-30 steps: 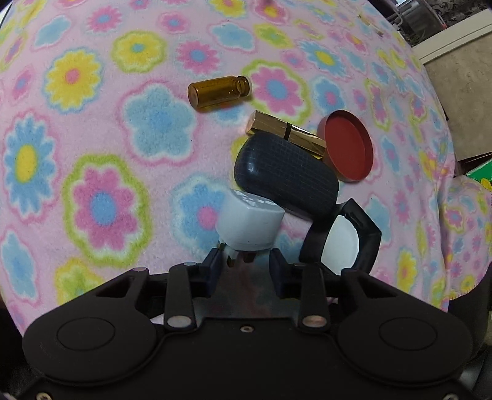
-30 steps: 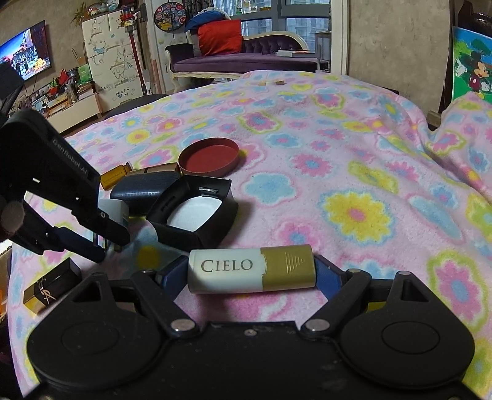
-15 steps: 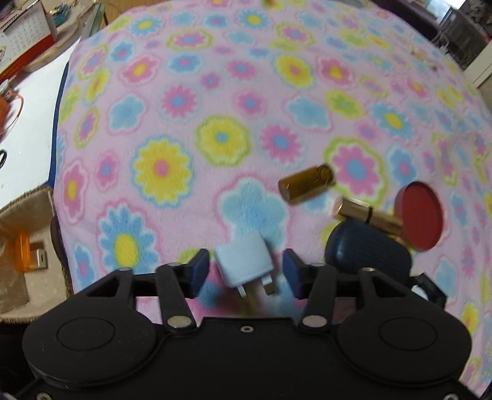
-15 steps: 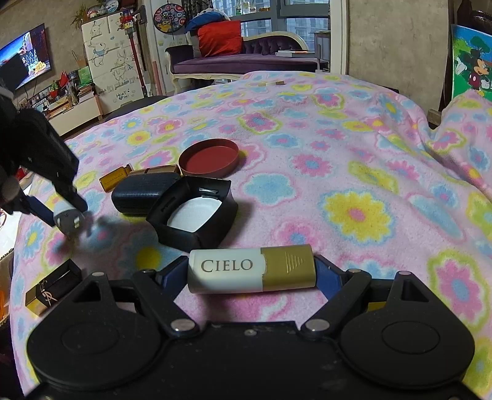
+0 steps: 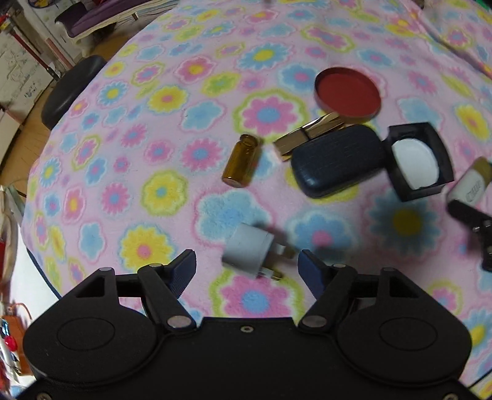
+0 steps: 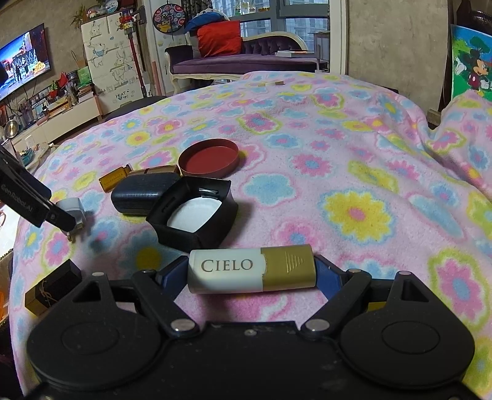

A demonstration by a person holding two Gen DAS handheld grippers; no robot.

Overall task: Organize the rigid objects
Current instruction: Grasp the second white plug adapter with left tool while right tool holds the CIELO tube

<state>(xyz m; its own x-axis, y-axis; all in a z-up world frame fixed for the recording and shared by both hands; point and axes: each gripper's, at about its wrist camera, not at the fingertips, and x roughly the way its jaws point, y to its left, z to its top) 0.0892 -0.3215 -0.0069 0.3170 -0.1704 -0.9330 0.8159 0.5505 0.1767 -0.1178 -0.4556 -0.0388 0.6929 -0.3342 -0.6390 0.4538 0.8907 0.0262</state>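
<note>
White plug (image 5: 248,254) between spread left tool (image 5: 247,270) fingers, untouched

sofa (image 6: 240,63): purple, by window (image 6: 295,18) | TV (image 6: 23,58): lit, left wall | cabinet (image 6: 113,74): white

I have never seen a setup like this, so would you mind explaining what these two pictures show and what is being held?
There is no robot here: a person holds a two-finger gripper in each hand, and a fisheye camera on each looks forward along its fingers.

In the left wrist view, the left gripper is open above a white plug adapter, which lies on the flowered blanket. Beyond it lie an amber vial, a gold tube, a dark case, a red lid and an open black box.

In the right wrist view, the right gripper is shut on a white-and-gold CIELO tube. A small black gift box lies at the left.
</note>
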